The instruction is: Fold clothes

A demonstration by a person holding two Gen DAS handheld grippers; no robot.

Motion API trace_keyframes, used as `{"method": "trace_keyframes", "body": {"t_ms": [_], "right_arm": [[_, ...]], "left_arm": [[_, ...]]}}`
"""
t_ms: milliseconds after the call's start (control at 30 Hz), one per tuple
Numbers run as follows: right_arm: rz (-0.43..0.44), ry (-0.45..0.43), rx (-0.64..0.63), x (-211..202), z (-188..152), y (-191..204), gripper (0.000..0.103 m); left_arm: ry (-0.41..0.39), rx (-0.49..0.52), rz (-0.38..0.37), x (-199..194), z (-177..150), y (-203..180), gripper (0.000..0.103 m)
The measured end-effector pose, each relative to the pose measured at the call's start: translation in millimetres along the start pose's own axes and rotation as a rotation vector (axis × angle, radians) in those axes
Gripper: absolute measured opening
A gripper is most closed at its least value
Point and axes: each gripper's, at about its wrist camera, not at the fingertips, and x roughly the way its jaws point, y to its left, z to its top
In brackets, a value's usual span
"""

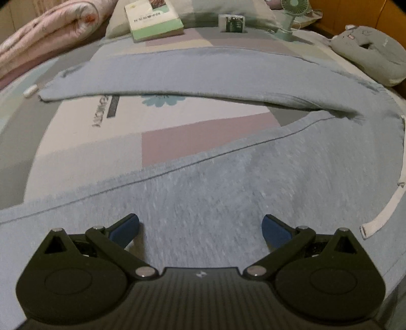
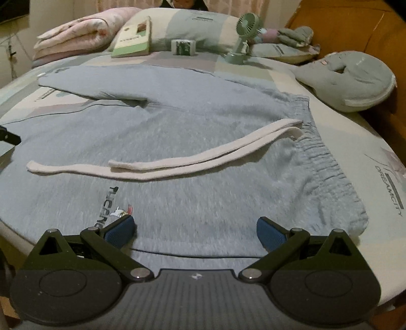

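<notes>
Left wrist: left gripper (image 1: 200,228) is hovering low over the pants (image 1: 203,182), jaws spread wide, gripping nothing. Pants are lying flat on the bed (image 1: 76,142), far leg stretching across toward the book (image 1: 154,21).

Right wrist: right gripper (image 2: 195,231) is also gaping wide and empty over the pants' near edge. White drawstring (image 2: 157,167) is trailing left from the waistband (image 2: 319,162). Fan (image 2: 243,38) is standing near the pillow (image 2: 192,22).

left tongs (image 1: 200,228) – blue pads spread wide | right tongs (image 2: 195,229) – spread wide, empty

One pair of sweatpants (image 2: 203,142), two drawstring ends (image 2: 157,167), one book (image 2: 133,38), one fan (image 2: 243,38), two pillows (image 2: 192,22)
</notes>
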Motion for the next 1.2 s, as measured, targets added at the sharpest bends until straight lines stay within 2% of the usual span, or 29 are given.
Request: {"method": "trace_keyframes", "body": {"t_ms": [67,133,233,433,633,800,1000,1100,1200], "right_arm": [[-0.001,0.019,-0.003,0.0,4.5,0.4,0.103],[-0.004,0.035,-0.004,-2.1,12.1,-0.4,0.103],[-0.016,-0.016,-0.037,-9.7,22.5,-2.2,0.103],[0.006,0.002,-0.015,-6.2,23.8,-17.3,0.103],[0.038,0.042,0.021,-0.6,20.7,-32.9,0.103],[0.072,0.064,0.061,2.0,21.1,-46.8,0.103],[0.138,-0.041,0.174,-3.0,72.0,-83.8,0.103],[0.142,-0.064,0.233,17.6,104.3,-103.4,0.103],[0.193,-0.052,0.291,49.4,131.9,-118.2,0.103]], "left_arm": [[-0.026,0.032,-0.005,-8.2,4.3,-12.6,0.102],[-0.058,0.066,-0.042,-17.3,8.8,-28.1,0.102],[-0.094,0.117,-0.109,-26.2,14.5,-54.2,0.102],[-0.076,0.171,-0.186,-13.8,16.6,-101.8,0.102],[-0.036,0.146,-0.228,7.1,7.8,-112.4,0.102],[-0.038,0.166,-0.222,6.6,8.4,-113.3,0.102],[-0.050,0.149,-0.228,-1.4,21.3,-115.4,0.102],[-0.070,0.158,-0.228,-3.7,27.4,-121.4,0.102],[-0.086,0.181,-0.233,-4.5,30.4,-127.2,0.102]]}}
